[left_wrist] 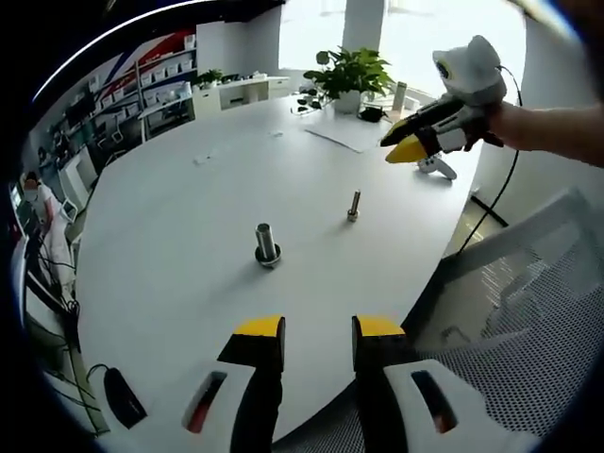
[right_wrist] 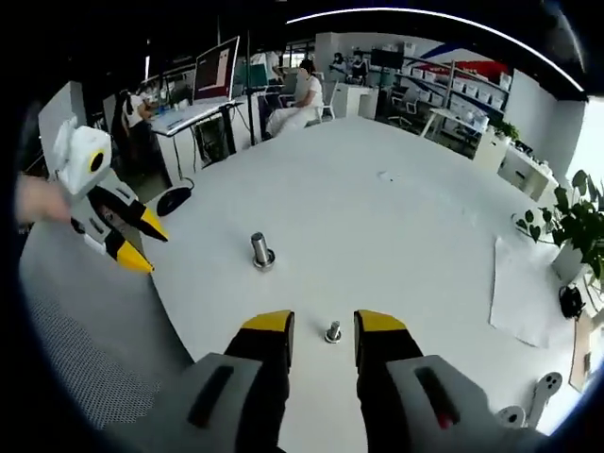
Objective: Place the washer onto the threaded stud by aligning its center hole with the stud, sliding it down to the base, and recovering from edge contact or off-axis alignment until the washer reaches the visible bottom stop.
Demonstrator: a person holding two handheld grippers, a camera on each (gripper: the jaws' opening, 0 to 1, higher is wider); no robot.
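While both grippers are hovering empty above the white round table point(left_wrist: 189, 198), you are standing at the very start of the job, as far as can be judged.

Item: left gripper point(left_wrist: 318, 344), yellow-tipped black fingers, count one; fingers are standing apart with nothing between them. It is appearing too in the right gripper view point(right_wrist: 142, 247), raised off the table edge.

Item: right gripper point(right_wrist: 324, 340), same make, count one; fingers are standing apart and empty. In the left gripper view point(left_wrist: 401, 146) its tips look nearly together, held in the air.

Item: small grey threaded metal stud on a ring-like foot point(right_wrist: 333, 331), count one; it is sitting just ahead of the gap between the right fingertips, and well ahead and to the right of the left ones point(left_wrist: 354, 206). Whether that ring is the washer or the stud's base is too small to tell.

Item: thicker steel cylinder on a dark flanged base point(left_wrist: 267, 244), count one; it is standing ahead of the left fingertips, and beyond the stud from the right ones point(right_wrist: 261, 252).

Remaining: picking the washer, centring, sliding down, all appear undone.
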